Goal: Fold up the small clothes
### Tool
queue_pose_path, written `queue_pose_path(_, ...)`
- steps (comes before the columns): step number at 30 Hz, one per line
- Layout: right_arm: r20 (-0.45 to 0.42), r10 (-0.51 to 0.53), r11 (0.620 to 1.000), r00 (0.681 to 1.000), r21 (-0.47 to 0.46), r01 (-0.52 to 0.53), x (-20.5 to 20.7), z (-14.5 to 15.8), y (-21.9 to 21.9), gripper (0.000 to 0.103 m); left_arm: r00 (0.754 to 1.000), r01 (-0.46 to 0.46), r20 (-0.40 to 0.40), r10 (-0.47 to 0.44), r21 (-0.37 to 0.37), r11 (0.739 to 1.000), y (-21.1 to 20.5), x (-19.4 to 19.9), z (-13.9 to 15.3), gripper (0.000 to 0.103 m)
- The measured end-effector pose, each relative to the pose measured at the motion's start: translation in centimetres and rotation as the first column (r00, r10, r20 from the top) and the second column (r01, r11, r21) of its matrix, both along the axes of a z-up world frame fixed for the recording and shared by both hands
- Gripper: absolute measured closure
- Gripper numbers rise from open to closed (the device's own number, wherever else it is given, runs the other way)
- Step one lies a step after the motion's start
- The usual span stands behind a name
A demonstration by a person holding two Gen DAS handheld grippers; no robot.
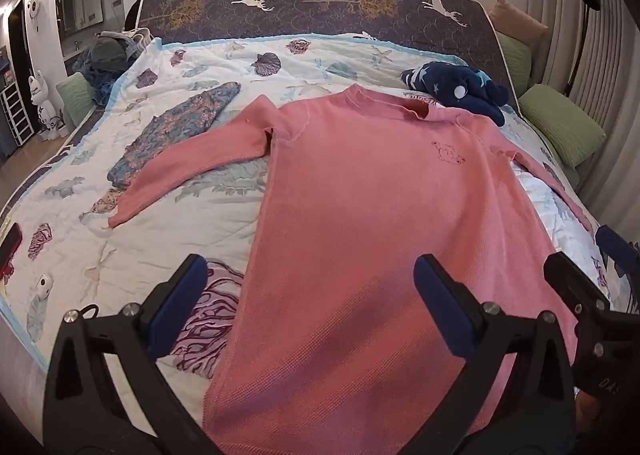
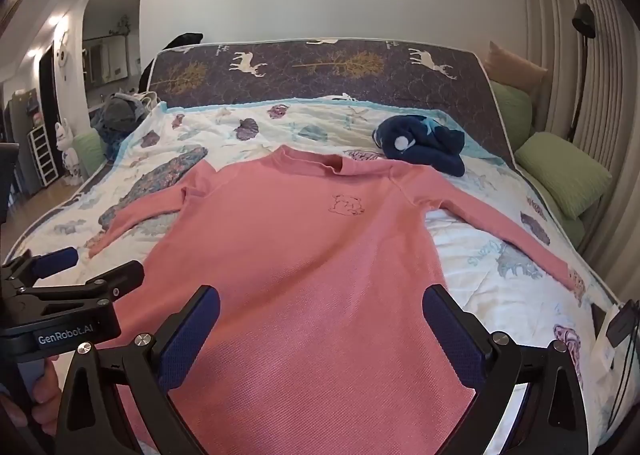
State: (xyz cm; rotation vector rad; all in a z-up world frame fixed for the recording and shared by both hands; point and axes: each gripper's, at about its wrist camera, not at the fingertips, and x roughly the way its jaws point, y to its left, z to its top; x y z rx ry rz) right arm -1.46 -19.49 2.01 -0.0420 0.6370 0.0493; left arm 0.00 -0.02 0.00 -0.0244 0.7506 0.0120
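A pink long-sleeved top (image 1: 360, 215) lies flat, front up, on the bed, both sleeves spread out; it also shows in the right wrist view (image 2: 304, 255). A small outline drawing (image 2: 347, 205) marks its chest. My left gripper (image 1: 310, 279) is open and empty, hovering above the top's lower left part. My right gripper (image 2: 322, 309) is open and empty above the lower middle of the top. The right gripper also shows at the right edge of the left wrist view (image 1: 584, 255), and the left gripper at the left edge of the right wrist view (image 2: 92, 263).
A seashell-print quilt (image 1: 168, 227) covers the bed. A blue floral garment (image 1: 176, 135) lies under the left sleeve. A navy star-print item (image 1: 460, 87) sits by the collar. Green pillows (image 1: 560, 123) line the right side. A clothes pile (image 1: 112, 51) sits at the far left corner.
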Motion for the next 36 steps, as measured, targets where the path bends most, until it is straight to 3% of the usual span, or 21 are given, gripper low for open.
queue_pose_path(36, -0.012, -0.060, 0.997, 0.998, 0.040, 0.060, 0.21, -0.20, -0.75, 0.000, 1.000, 0.010, 0.017, -0.010, -0.004, 1.000, -0.33, -0.29, -0.06, 0.000)
